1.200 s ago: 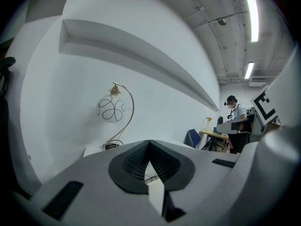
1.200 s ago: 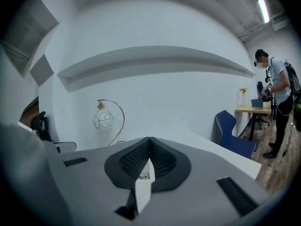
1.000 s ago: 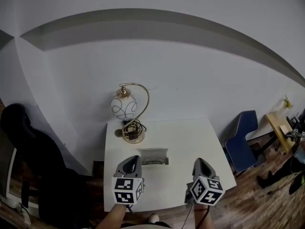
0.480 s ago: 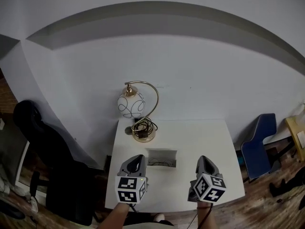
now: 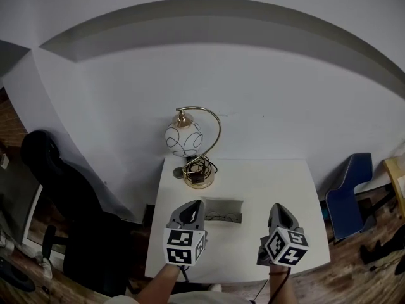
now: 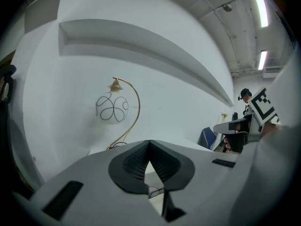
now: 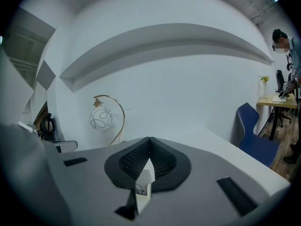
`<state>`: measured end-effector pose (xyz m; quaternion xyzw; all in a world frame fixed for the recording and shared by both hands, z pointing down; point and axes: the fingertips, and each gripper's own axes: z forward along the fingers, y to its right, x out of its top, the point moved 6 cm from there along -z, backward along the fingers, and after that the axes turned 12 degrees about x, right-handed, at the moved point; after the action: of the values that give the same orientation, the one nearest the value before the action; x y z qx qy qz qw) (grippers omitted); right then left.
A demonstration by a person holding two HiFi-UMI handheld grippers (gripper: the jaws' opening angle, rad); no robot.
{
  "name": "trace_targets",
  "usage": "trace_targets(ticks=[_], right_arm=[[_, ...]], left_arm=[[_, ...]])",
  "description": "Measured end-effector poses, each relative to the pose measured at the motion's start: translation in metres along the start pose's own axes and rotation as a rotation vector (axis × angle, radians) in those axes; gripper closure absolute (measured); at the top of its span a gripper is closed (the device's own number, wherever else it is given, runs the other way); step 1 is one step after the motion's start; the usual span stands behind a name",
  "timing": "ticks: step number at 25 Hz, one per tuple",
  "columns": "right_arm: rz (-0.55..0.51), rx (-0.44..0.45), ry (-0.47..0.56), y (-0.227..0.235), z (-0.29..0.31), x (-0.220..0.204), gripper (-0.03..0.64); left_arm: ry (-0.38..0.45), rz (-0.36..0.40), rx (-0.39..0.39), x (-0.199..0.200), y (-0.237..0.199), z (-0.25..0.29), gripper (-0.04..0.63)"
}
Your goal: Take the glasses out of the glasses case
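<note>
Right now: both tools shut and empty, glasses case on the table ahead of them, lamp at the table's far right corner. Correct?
Not quite. The lamp stands at the far left corner of the table, as the head view shows. The rest holds: the left tool and right tool are shut and empty, with the glasses case on the table ahead of them.

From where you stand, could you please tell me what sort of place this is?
Probably an office or shared workroom: a white table with a lamp against a plain wall, a black office chair to its left, a blue chair by another desk to its right.
</note>
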<state>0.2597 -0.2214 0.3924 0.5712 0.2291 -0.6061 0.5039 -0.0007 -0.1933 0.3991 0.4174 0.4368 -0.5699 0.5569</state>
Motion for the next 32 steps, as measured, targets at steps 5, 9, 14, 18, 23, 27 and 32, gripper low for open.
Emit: trace_targets(ticks=[5,9,14,18,23,27,32], right_arm=[[0.001,0.004,-0.017,-0.005,0.006,-0.004,0.584],[0.005,-0.005,-0.054,-0.004,0.010,-0.012,0.584],[0.024,-0.014,-0.088,-0.001,0.013,-0.025,0.584],[0.047,-0.023,-0.123,0.001,0.015,-0.039,0.584],[0.077,-0.028,-0.176,0.003,0.018,-0.062,0.584],[0.103,-0.035,-0.224,0.001,0.016,-0.084,0.584],[0.129,-0.053,-0.266,0.003,0.017,-0.107,0.584]], left_arm=[[-0.012,0.000,-0.002,-0.003,-0.004,0.003,0.583],[-0.040,-0.005,-0.015,-0.008,-0.004,0.009,0.583],[-0.088,0.008,-0.035,-0.022,-0.004,0.017,0.583],[-0.124,0.018,-0.041,-0.032,-0.002,0.020,0.583],[-0.176,0.044,-0.066,-0.050,0.002,0.025,0.583],[-0.240,0.071,-0.100,-0.072,0.005,0.024,0.583],[-0.292,0.116,-0.156,-0.094,0.011,0.030,0.583]])
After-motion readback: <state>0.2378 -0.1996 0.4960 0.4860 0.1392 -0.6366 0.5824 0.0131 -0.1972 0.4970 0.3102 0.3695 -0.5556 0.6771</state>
